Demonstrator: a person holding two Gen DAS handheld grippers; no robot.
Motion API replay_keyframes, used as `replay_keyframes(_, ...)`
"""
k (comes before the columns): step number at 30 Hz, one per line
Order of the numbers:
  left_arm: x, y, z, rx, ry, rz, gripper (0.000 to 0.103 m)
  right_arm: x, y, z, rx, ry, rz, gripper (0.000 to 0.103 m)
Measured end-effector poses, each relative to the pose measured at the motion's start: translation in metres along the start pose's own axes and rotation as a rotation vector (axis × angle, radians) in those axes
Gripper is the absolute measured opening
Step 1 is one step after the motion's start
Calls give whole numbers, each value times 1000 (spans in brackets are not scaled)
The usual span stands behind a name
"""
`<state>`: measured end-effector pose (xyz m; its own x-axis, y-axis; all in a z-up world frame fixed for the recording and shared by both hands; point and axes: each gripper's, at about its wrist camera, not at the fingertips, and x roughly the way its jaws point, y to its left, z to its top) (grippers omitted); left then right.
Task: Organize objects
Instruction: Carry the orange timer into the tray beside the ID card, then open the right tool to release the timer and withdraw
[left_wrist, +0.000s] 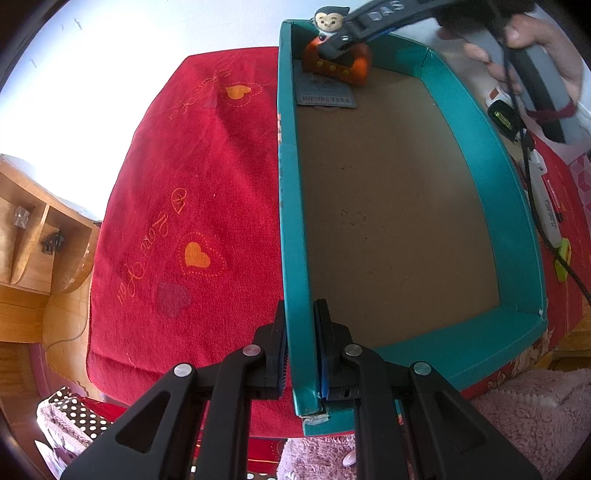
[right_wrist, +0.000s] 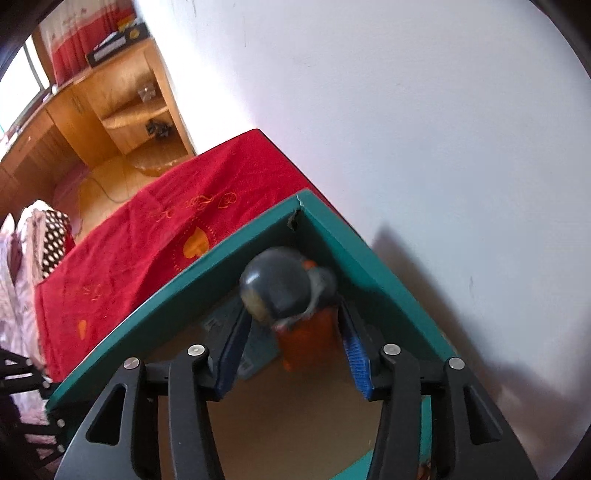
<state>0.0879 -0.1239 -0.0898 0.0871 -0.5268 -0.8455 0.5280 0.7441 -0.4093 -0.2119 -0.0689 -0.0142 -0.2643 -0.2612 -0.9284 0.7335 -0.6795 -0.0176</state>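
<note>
My left eye sits just behind my left jaws and looks down past them, close over the near side wall of the teal box (left_wrist: 295, 221). It sees the whole box floor and the red cloth (left_wrist: 192, 192) beside it. My right eye sits behind my right jaws, very near the far box corner, looking steeply down. Both eyes see that corner, the little toy figure (right_wrist: 280, 291) there, and the cloth.
</note>
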Motion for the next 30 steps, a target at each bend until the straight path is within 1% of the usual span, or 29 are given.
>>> replay_keyframes(3,0,-1,0,-9,-5,0,11,1,-4,-10,19,28,14,51)
replay_keyframes(7,1,-2,0,-7,-7,1,11,15,-2,-16,14,68,-21,50)
replay_keyframes(8,0,0,-1,-8,-8,0,11,19,-1,-16,12,74,-33,42)
replay_keyframes(10,0,0,-1,-11,-11,0,11,21,0,-15,3,65,-59,41)
replay_keyframes(17,-1,3,-3,-35,-28,-5,11,18,1,-13,-32,69,-76,41)
replay_keyframes(20,-2,4,-4,-38,-32,-7,11,17,-4,-13,7,82,-90,41)
replay_keyframes(23,-1,5,-4,-41,-35,-9,11,14,-16,-17,72,87,-130,41)
replay_keyframes(24,-2,5,-5,-42,-35,-8,11,13,-21,-18,103,87,-129,41)
replay_keyframes(26,-2,6,-5,-48,-41,-9,11,11,-28,-20,158,77,-84,41)
replay_keyframes(30,-1,3,-5,-52,-46,-5,11,9,-23,-19,181,57,-43,41)
